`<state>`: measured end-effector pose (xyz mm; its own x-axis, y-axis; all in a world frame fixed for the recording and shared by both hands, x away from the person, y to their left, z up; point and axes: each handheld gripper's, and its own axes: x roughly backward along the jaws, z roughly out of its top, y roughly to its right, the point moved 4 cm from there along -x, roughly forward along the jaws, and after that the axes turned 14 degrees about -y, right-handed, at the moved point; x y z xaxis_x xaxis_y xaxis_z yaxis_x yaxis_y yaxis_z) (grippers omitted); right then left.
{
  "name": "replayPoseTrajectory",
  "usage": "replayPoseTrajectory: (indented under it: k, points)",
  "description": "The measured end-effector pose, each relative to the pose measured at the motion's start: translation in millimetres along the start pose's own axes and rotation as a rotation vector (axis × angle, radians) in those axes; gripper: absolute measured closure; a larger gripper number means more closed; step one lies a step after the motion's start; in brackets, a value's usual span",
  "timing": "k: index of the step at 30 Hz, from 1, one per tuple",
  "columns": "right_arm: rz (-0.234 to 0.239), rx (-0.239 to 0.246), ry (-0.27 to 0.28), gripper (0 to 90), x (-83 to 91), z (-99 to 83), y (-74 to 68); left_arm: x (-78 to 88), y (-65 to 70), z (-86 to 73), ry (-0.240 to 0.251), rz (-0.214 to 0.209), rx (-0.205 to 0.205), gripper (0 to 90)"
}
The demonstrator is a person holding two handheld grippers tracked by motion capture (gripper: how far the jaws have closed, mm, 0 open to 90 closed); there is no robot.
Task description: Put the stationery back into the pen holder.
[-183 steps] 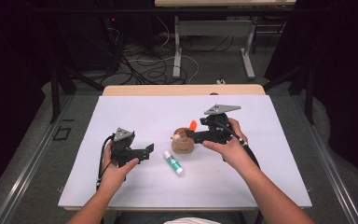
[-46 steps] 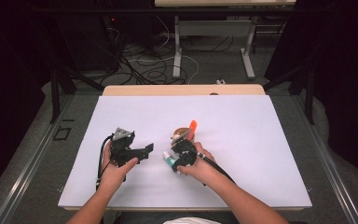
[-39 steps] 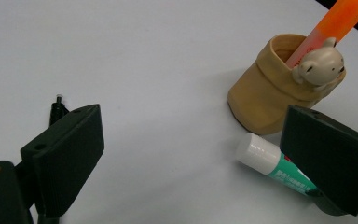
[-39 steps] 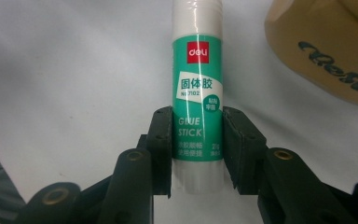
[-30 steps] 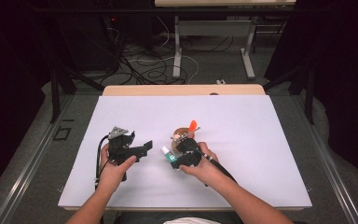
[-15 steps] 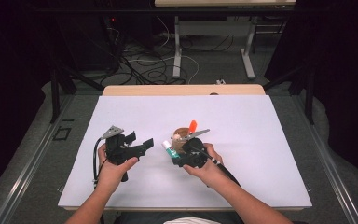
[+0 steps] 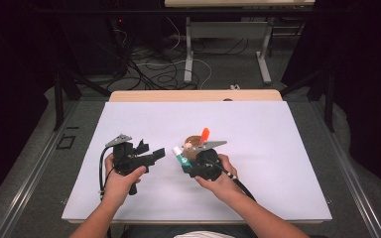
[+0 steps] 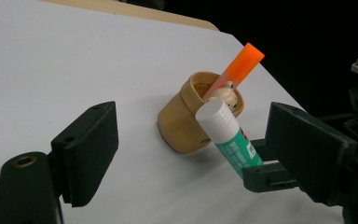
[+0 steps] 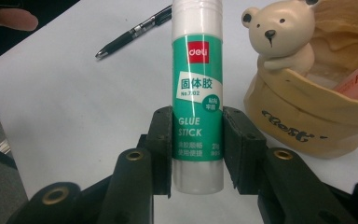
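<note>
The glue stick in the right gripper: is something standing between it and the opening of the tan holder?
Partly. The orange marker already leans in the tan holder, and a bear figure sits on its rim. The right gripper holds the glue stick beside it; some opening looks free.

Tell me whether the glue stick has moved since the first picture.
Yes. The glue stick lay flat on the table in front of the cup; now the right gripper holds it off the table, beside the cup.
</note>
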<state>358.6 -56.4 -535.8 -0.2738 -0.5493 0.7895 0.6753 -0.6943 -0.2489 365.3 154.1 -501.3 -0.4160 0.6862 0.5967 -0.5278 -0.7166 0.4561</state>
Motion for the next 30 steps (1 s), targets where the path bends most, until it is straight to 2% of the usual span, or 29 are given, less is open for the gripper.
replayPoseTrajectory:
  k: [3, 5, 10, 12, 14, 15, 16, 19, 21, 25, 30]
  points:
    - [0.002, 0.0, 0.007, 66.0, -0.4, -1.2, -0.6, 0.5, 1.2, 0.3, -0.007, -0.013, -0.008, 18.4]
    - [-0.001, 0.005, 0.02, 66.0, -0.8, -1.4, -1.0, -0.1, 3.8, 0.3, -0.006, -0.038, 0.008, 18.8]
    - [0.001, 0.01, 0.051, 66.0, -0.3, -1.0, -4.6, -2.2, 7.0, -0.5, -0.02, -0.068, 0.007, 20.2]
    - [0.003, 0.015, 0.058, 66.0, 0.3, -1.1, -6.6, -2.2, 8.0, -0.9, -0.039, -0.082, 0.008, 21.4]
    - [0.001, 0.03, 0.074, 66.0, 0.2, -0.7, -7.9, -3.9, 8.9, -1.0, -0.033, -0.092, 0.018, 22.3]
    - [0.005, 0.032, 0.059, 66.0, 1.3, -1.2, -9.2, -3.9, 9.2, -1.2, -0.041, -0.1, 0.022, 22.4]
    - [0.006, 0.032, 0.081, 66.0, 0.5, -0.5, -10.2, -4.5, 9.7, -1.4, -0.04, -0.109, 0.027, 22.9]
    - [0.019, 0.036, 0.096, 66.0, 1.2, 0.1, -13.3, -5.0, 10.9, -2.5, -0.052, -0.129, 0.038, 26.8]
    - [0.02, 0.042, 0.102, 66.0, 1.6, 0.4, -15.7, -5.9, 12.3, -3.1, -0.058, -0.146, 0.06, 28.7]
    - [0.027, 0.053, 0.106, 66.0, 2.0, 0.3, -20.2, -5.7, 11.8, -4.4, -0.06, -0.156, 0.097, 36.5]
    - [0.036, 0.071, 0.106, 66.0, 0.9, 0.1, -24.9, -6.8, 11.7, -5.0, -0.083, -0.157, 0.112, 37.6]
